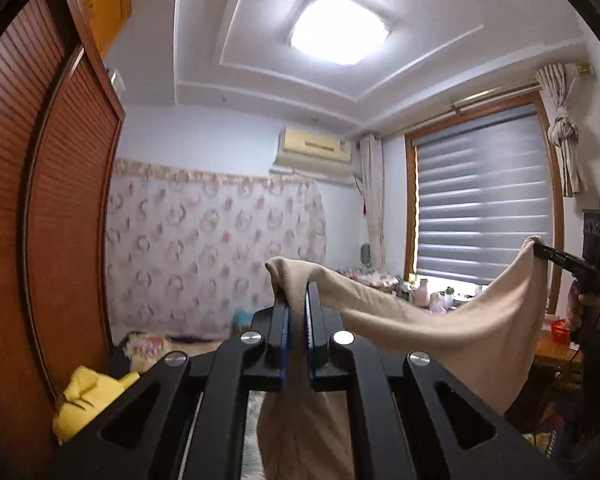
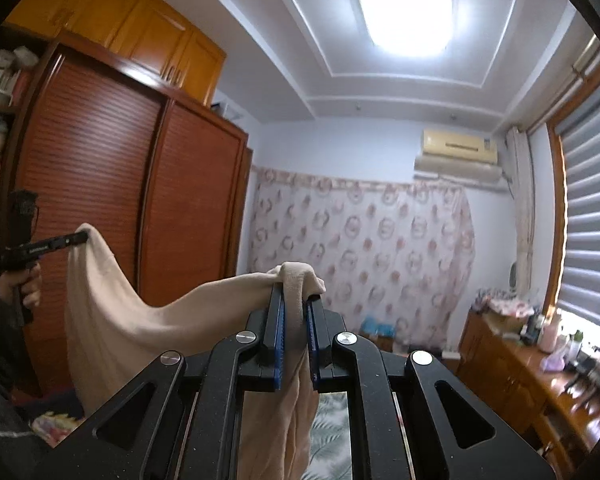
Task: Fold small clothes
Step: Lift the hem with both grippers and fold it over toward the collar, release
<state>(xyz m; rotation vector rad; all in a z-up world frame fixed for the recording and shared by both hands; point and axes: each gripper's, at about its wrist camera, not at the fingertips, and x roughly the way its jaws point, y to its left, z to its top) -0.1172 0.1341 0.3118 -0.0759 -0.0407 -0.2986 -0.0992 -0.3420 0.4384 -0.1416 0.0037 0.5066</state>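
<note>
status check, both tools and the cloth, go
Left tool shut on beige garment. Right tool shut on its other end. Garment lifted, sagging between them. Nothing in the way.

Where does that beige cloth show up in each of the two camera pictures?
Left wrist view: the beige cloth is clamped in the left gripper at centre, stretching right to the right gripper.
Right wrist view: the cloth runs from centre to far left.
Shared landmark: the air conditioner.

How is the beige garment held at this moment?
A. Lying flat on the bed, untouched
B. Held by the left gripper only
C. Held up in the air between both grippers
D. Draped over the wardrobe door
C: the left gripper and right gripper each pinch an end of the beige garment, which sags in the air between them.
</note>
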